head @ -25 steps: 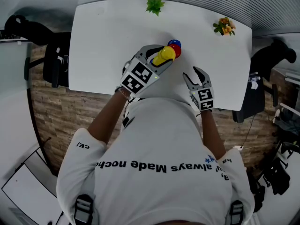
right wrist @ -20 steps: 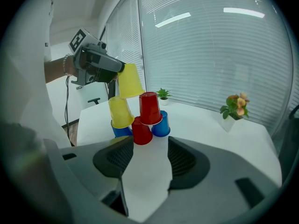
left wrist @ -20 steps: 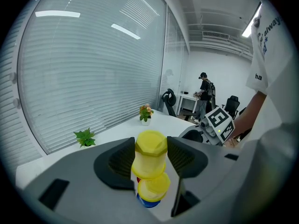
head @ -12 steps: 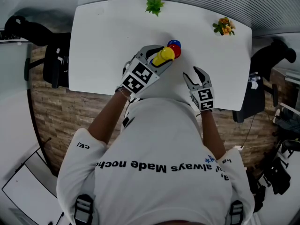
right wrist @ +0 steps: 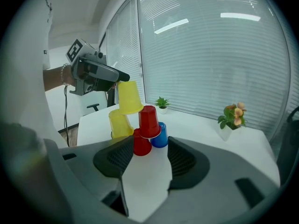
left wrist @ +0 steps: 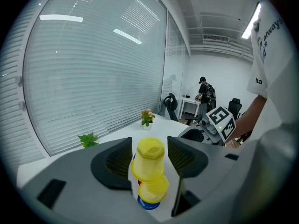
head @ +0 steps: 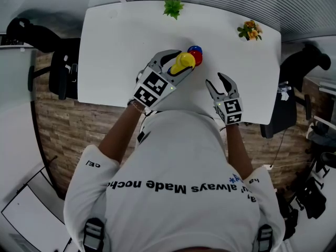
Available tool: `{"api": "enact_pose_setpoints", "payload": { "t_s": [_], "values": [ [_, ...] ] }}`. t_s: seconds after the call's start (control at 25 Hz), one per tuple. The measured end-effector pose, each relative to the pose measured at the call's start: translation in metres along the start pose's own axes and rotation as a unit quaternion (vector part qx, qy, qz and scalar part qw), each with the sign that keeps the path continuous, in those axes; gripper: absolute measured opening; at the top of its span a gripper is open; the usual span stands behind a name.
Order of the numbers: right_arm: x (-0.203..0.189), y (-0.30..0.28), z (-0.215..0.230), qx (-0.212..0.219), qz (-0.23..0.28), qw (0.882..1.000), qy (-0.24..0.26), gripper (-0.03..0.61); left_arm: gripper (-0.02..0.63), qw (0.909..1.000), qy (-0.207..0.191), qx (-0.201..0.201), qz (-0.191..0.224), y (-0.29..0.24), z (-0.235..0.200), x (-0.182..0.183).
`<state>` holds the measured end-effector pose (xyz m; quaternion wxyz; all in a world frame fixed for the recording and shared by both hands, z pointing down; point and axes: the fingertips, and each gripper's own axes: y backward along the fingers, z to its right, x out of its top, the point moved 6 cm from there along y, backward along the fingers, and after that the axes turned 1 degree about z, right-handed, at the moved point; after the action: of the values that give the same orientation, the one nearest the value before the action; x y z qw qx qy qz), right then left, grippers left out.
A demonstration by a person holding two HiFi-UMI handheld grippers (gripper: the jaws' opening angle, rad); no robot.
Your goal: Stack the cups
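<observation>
My left gripper (head: 180,63) is shut on an upside-down yellow cup (head: 187,60) and holds it tilted in the air. In the right gripper view that cup (right wrist: 129,97) hangs above a second yellow cup (right wrist: 119,124) standing on the white table (head: 115,46). Beside it a red cup (right wrist: 149,121) rests on a lower red cup (right wrist: 141,144) and a blue cup (right wrist: 161,135). My right gripper (head: 224,84) stands open and empty near the table's front edge, a little short of the cups (right wrist: 145,160).
A small green plant (head: 172,7) and a pot of flowers (head: 251,29) stand at the table's far edge. Black office chairs (head: 63,72) flank the table on both sides. A person stands far back in the room (left wrist: 204,88).
The right gripper has risen slightly. The left gripper keeps the yellow cup in nearly the same place above the cups.
</observation>
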<state>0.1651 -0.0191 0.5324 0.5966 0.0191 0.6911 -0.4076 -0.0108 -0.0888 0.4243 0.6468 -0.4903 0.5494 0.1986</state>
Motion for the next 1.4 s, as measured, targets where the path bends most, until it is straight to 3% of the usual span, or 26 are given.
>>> {"api": "enact_pose_setpoints", "payload": {
  "t_s": [0.24, 0.64, 0.96, 1.12, 1.4],
  "values": [
    [0.020, 0.011, 0.003, -0.006, 0.029, 0.999, -0.020, 0.223, 0.242, 0.9993, 0.012, 0.027, 0.022, 0.023, 0.001, 0.006],
    [0.074, 0.041, 0.001, -0.010, 0.070, 0.997, -0.017, 0.179, 0.234, 0.9901, 0.019, 0.094, 0.102, 0.076, 0.006, 0.029],
    [0.120, 0.072, -0.015, -0.018, 0.093, 0.995, 0.011, 0.122, 0.125, 0.9819, 0.024, 0.119, 0.145, 0.106, 0.021, 0.048],
    [0.140, 0.088, -0.024, -0.023, 0.111, 0.993, 0.029, 0.091, 0.072, 0.9719, 0.020, 0.136, 0.191, 0.120, 0.030, 0.064],
    [0.168, 0.112, -0.038, -0.039, 0.132, 0.990, 0.043, 0.017, 0.043, 0.9628, 0.025, 0.162, 0.215, 0.138, 0.045, 0.080]
  ]
}}
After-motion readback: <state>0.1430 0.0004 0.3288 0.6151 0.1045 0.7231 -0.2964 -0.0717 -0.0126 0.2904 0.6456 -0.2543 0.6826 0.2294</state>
